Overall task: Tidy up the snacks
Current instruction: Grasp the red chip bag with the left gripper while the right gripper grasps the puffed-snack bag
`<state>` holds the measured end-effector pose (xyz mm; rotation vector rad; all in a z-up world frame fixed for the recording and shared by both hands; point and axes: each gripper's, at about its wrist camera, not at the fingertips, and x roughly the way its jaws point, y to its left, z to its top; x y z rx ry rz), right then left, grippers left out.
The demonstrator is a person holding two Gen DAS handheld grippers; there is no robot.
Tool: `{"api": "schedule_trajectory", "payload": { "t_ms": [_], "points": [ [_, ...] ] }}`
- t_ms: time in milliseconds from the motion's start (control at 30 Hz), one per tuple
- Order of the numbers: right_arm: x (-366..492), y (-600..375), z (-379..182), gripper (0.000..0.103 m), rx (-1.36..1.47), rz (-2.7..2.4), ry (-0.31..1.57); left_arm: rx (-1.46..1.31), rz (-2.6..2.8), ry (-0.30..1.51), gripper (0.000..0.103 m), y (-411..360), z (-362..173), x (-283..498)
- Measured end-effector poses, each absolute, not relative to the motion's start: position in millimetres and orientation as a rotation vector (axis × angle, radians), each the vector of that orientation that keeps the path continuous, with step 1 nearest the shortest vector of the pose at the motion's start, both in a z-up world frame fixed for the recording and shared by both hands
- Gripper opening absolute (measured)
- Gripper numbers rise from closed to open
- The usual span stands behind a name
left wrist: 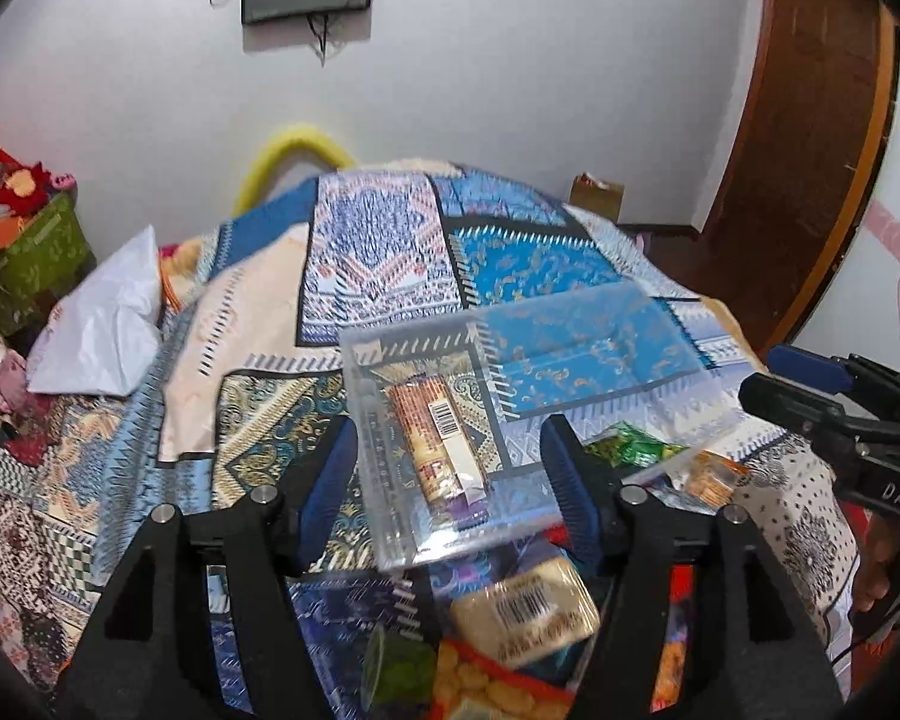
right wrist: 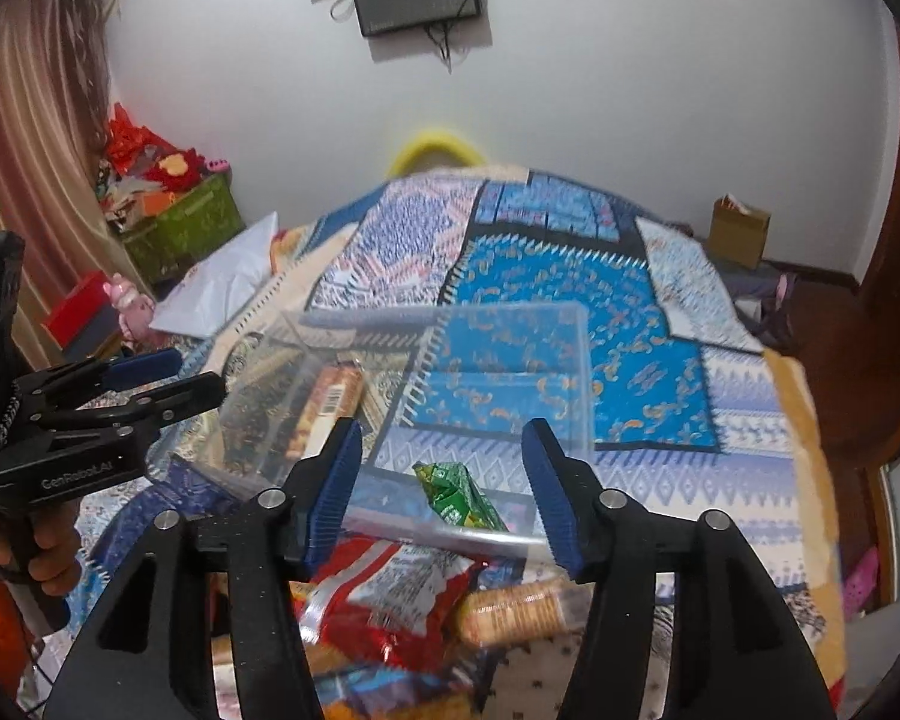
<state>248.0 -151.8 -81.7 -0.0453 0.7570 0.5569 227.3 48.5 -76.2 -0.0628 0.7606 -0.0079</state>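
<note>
The bed's (right wrist: 660, 324) far half lies bare, open to a hand. Near the front edge, a clear bin (right wrist: 510, 354) and snack packets (right wrist: 390, 594) crowd the way.

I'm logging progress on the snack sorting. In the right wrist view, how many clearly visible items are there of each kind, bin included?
Clear bin: 1
Orange biscuit roll: 1
Green packet: 1
Red packet: 1
Round cracker sleeve: 1
Total: 5
Packs at the bottom edge are too blurred to count.
</note>
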Motion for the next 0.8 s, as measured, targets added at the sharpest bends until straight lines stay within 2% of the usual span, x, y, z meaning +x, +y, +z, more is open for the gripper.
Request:
{"api": "schedule_trajectory", "payload": {
  "t_ms": [167,367,800],
  "points": [
    [224,-165,-69,0.066,-0.037,0.549,0.717,-0.033,-0.009,0.726,0.072,47,-63,191],
    [200,-180,-74,0.067,-0.019,0.546,0.730,-0.051,-0.008,0.762,0.072,50,-71,157],
    [168,-201,-120,0.067,-0.005,0.510,0.852,-0.101,0.030,0.910,0.072,67,-135,111]
  ]
}}
